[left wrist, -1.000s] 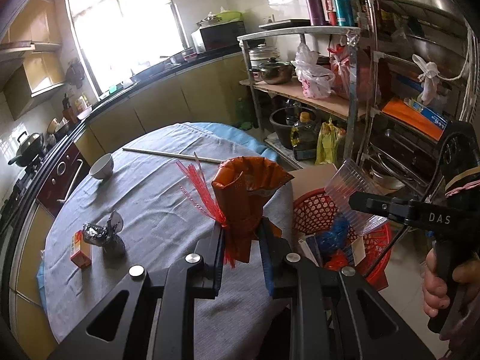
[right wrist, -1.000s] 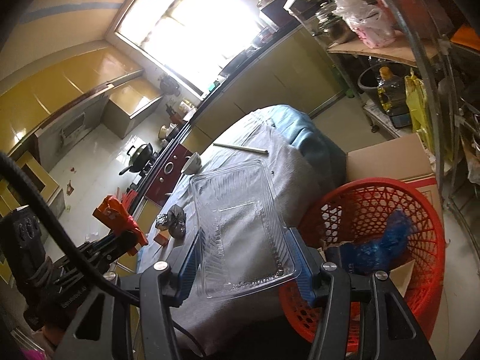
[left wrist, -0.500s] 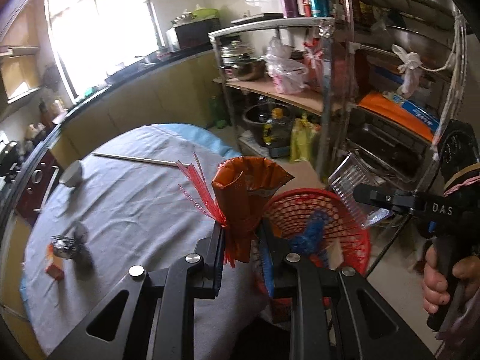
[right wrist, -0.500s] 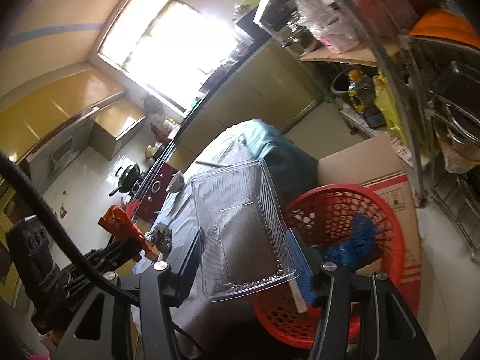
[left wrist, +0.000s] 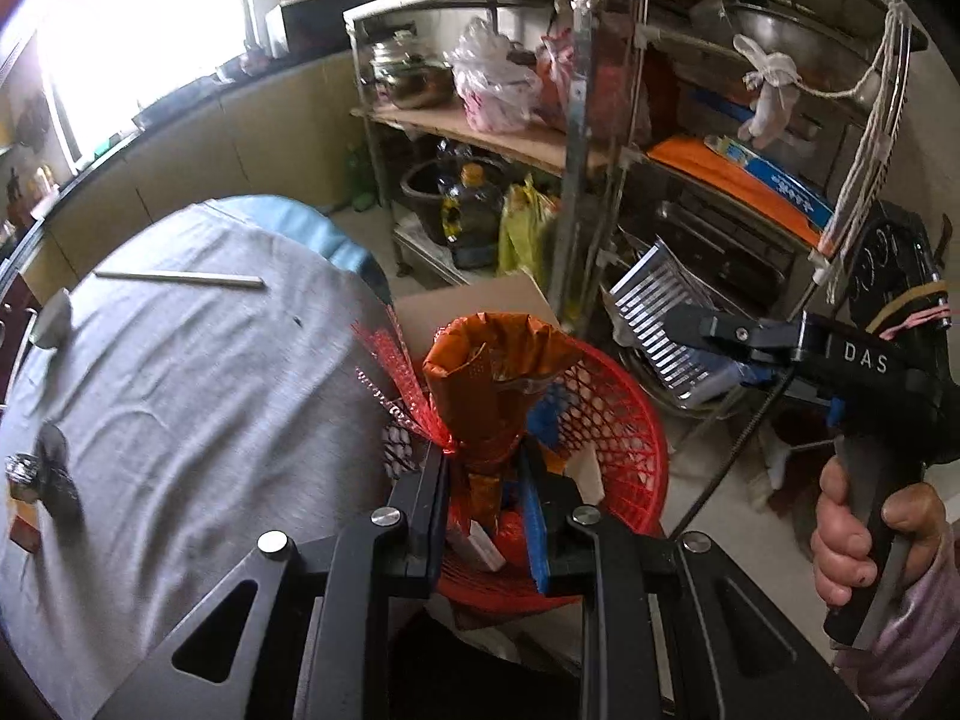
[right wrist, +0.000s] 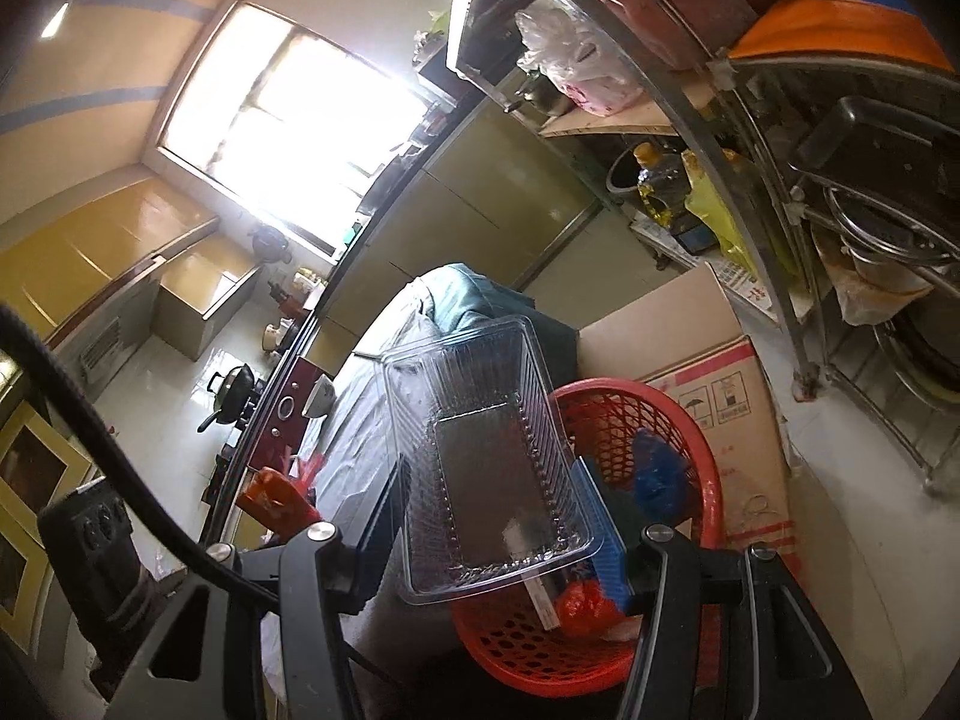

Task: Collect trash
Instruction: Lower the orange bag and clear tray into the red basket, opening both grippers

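Observation:
My left gripper (left wrist: 483, 480) is shut on an orange snack bag (left wrist: 480, 384) with a scrap of red mesh (left wrist: 396, 384) and holds it above the red trash basket (left wrist: 624, 420). My right gripper (right wrist: 489, 498) is shut on a clear plastic tray (right wrist: 486, 450) and holds it over the near rim of the same basket (right wrist: 702, 468). The tray also shows in the left wrist view (left wrist: 666, 324), to the right of the basket. Blue and white trash lies inside the basket.
A round table with grey cloth (left wrist: 180, 396) is at the left, bearing a stick (left wrist: 180, 279), a bowl (left wrist: 51, 324), crumpled foil (left wrist: 36, 468) and a small carton (left wrist: 24, 525). A cardboard box (right wrist: 720, 372) and a metal shelf rack (left wrist: 570, 138) stand behind the basket.
Both grippers have swung right, away from the table. The orange bag is now over the basket, and the clear tray has come closer to the basket's rim.

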The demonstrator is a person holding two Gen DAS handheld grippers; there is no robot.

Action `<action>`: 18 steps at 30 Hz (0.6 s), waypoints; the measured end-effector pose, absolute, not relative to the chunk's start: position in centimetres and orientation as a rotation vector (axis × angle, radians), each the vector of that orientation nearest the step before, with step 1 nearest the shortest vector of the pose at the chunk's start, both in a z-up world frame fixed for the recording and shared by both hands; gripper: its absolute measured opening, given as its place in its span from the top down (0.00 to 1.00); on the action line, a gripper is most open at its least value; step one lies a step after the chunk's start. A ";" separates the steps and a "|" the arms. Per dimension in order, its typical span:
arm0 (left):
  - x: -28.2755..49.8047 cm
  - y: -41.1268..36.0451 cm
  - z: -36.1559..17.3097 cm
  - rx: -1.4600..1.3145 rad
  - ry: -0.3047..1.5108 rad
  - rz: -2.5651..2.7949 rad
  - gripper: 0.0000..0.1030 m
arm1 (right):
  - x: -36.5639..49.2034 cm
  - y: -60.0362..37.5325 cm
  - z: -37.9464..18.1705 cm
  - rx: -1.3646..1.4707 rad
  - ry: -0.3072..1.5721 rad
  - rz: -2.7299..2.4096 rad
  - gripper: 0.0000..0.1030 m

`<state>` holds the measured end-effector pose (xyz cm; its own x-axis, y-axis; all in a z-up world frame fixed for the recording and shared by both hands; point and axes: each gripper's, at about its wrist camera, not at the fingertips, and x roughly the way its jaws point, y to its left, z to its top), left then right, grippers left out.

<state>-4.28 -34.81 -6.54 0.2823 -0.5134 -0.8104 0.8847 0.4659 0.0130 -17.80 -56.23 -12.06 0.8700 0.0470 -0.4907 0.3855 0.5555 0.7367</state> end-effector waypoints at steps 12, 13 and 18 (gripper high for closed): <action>-4.9 -35.5 -7.6 0.559 0.863 -0.981 0.77 | -18.1 -56.5 -13.0 0.990 0.507 -0.227 0.42; -4.9 -35.4 -7.5 0.563 0.859 -0.977 0.77 | -18.1 -56.6 -13.0 0.992 0.506 -0.226 0.42; -5.0 -35.4 -7.4 0.600 0.823 -0.938 0.77 | -18.0 -56.3 -12.8 0.987 0.507 -0.223 0.42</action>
